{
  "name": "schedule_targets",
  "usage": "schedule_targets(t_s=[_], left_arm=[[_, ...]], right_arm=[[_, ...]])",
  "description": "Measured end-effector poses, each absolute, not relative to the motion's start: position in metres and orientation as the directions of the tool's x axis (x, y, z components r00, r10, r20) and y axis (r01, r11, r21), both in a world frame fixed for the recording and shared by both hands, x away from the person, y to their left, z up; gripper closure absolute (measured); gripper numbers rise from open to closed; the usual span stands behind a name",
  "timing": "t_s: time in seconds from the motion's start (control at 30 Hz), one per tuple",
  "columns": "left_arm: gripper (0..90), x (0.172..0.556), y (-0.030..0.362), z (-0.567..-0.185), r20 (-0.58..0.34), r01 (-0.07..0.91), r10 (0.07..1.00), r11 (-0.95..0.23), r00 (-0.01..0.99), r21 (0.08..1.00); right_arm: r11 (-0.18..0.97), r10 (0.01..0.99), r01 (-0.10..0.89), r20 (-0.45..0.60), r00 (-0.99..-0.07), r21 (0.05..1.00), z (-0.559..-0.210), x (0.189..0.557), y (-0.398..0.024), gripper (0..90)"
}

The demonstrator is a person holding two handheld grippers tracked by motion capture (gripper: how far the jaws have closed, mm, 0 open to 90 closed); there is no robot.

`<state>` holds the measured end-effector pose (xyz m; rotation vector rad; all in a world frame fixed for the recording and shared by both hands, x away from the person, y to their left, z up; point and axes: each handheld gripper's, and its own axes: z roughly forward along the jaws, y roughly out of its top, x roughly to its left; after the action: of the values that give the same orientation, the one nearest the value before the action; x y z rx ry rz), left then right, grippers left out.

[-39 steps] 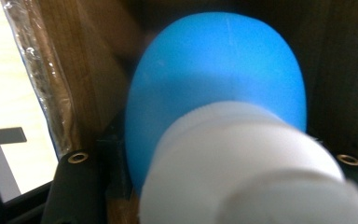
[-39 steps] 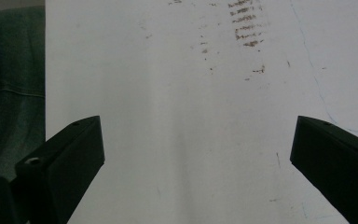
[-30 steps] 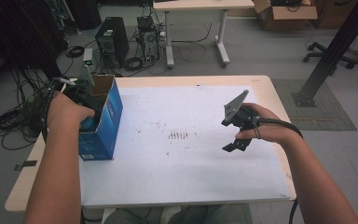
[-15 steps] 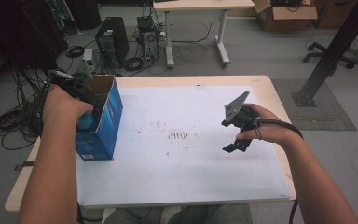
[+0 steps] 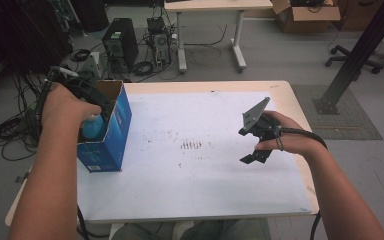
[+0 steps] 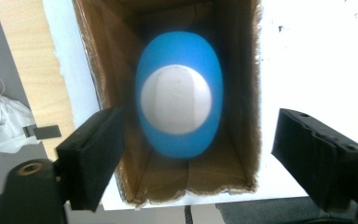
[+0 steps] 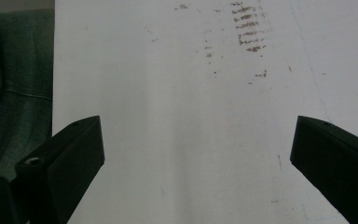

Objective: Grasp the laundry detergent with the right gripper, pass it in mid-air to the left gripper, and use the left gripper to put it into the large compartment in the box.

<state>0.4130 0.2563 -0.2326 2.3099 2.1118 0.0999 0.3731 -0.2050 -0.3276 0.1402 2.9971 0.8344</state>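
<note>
With its jaws just opened and clear, left hand-held gripper point(image 6: 186, 154) hangs straight above blue bottle point(image 6: 181, 107), upright inside box point(image 6: 98, 70), frame centre; right hand-held gripper point(image 5: 254, 145) open, well apart.

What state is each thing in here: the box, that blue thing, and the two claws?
Blue box: upright at the table's left edge, top open.
Blue bottle: standing inside the box, white cap up, free of any grip.
Left claw: above the box, open; its jaws have just been opening, clear of the bottle.
Right claw: open, nothing held, over the bare white table.
</note>
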Motion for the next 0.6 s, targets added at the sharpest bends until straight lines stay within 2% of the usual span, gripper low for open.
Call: schedule_targets(t_s=[0.33,0.5,0.6], left_arm=[[6.1,0.409,0.239,-0.216,0.055,0.988,0.988,-0.145,0.142,0.06],[0.4,0.408,0.225,-0.207,0.086,0.972,0.972,-0.226,0.22,0.065],[0.2,0.408,0.213,-0.2,0.11,0.955,0.953,-0.291,0.283,0.062]], right_arm=[[0.854,0.087,0.073,-0.004,-0.996,0.515,-0.324,0.369,-0.206,2.9],[0.854,0.083,0.066,-0.009,-0.997,0.516,-0.322,0.369,-0.207,3.0],[0.854,0.089,0.069,-0.013,-0.996,0.516,-0.32,0.368,-0.208,2.9]])
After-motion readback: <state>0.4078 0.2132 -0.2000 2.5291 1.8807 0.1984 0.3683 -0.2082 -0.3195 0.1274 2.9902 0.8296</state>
